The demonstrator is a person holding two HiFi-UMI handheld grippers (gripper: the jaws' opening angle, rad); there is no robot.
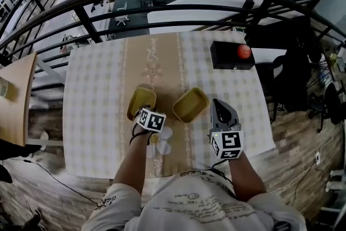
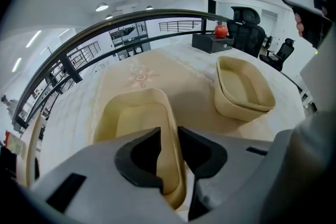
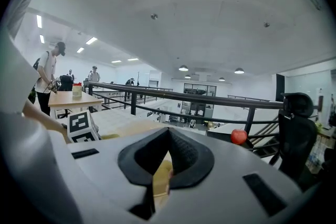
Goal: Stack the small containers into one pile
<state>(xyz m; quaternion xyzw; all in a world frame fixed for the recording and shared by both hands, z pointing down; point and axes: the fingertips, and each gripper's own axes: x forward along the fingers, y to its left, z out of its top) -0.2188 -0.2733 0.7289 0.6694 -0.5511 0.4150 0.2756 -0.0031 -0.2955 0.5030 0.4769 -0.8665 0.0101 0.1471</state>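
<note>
On the checked table the left container lies on the beige runner. Its near end is covered in the head view by the left gripper, whose fingertips are hidden there under its marker cube; in the left gripper view the jaws are seen clenched on that container's right wall, and the near corner is cut off behind them. Just beside it, apart from it, the right container stands free and is seen whole. The right gripper is held to its right, not touching it, the jaws pressed together on nothing; in the right gripper view only a yellow sliver is seen below them, too little to be assigned to either container. At the far right a black box bears a small red round thing, too small to be named.
</note>
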